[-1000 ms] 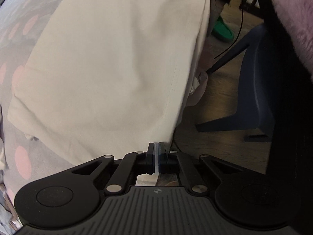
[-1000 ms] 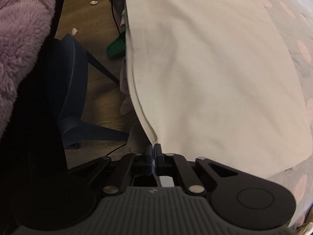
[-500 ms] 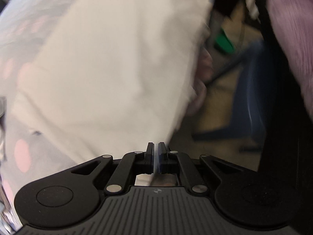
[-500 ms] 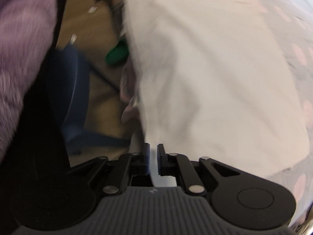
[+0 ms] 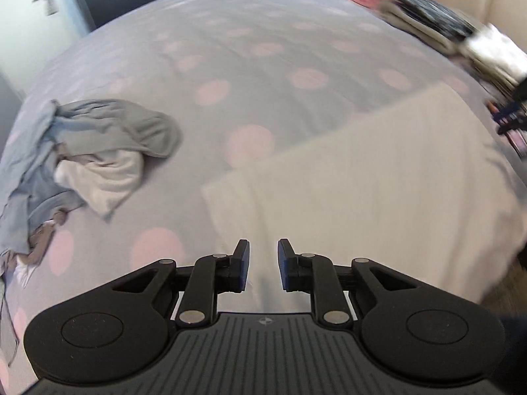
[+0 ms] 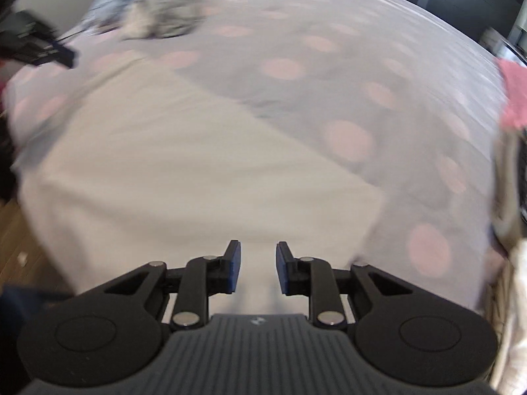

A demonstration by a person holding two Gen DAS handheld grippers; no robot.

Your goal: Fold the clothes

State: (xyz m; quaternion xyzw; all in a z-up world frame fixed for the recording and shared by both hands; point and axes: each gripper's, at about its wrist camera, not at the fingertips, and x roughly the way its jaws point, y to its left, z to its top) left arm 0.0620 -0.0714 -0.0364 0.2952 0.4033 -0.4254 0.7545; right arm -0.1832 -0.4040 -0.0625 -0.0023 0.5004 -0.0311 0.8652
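Left tool: jaws just parted, gap narrow, nothing between them, above the cloth.
Right tool: jaws just parted too, narrow, gripping nothing.
Folded cream cotton cloth: flat on the bed's near edge under both tools.
Grey bedspread with pink dots: beneath it.
Crumpled grey-and-white clothes pile: further left.

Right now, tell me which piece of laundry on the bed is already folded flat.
The cream garment under the open left gripper, a smooth rectangle. The grey and white clothes farther left are a crumpled heap.
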